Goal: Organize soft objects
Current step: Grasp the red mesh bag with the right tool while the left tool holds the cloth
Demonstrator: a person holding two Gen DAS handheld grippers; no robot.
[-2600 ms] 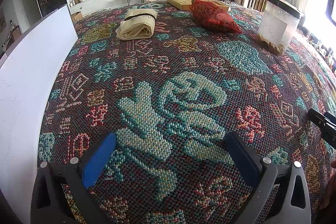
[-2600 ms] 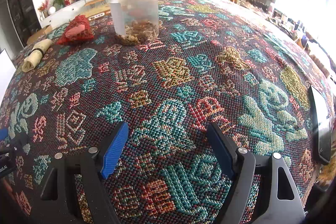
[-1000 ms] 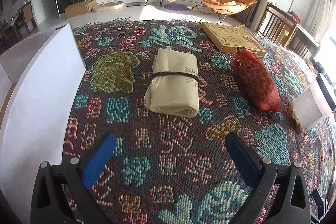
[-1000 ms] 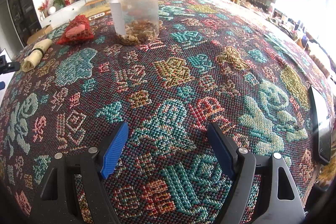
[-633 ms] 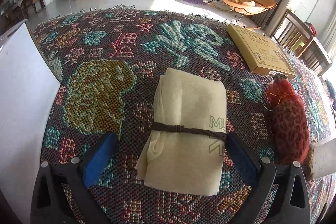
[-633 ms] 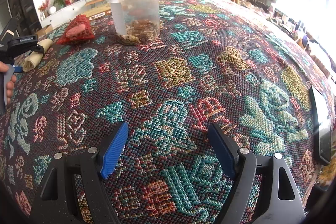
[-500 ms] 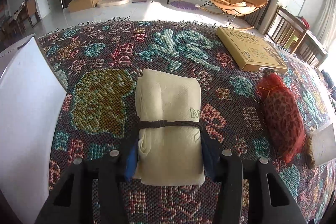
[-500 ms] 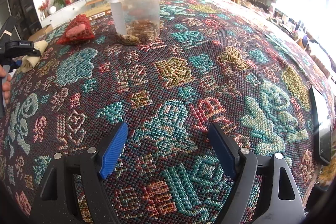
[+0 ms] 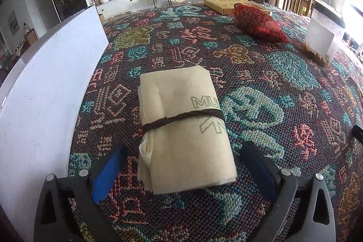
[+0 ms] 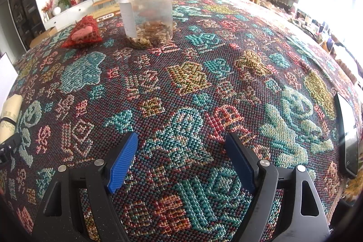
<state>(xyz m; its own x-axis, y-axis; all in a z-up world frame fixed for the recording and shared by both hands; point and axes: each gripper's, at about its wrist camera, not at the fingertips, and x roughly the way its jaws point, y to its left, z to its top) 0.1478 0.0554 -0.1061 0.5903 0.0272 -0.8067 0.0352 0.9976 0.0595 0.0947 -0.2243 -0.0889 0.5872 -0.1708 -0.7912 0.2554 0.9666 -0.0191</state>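
Fingers (image 9: 109, 170) of left gripper (image 9: 181, 170) just reopened, straddling cream bundle (image 9: 181, 128), "MU" print frame centre; right gripper (image 10: 181, 160) spread, empty.

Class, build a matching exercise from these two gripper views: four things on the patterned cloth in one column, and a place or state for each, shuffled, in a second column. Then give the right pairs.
Things
1. cream cloth bundle
2. red mesh pouch
3. clear jar
4. flat cardboard box

Descriptions
A. at the far edge, behind the pouch
B. upright, black lid, dried bits at the bottom
C. tied with a dark cord, between the open left gripper fingers
D. lying between the box and the jar

Pairs: 1-C, 2-D, 3-B, 4-A
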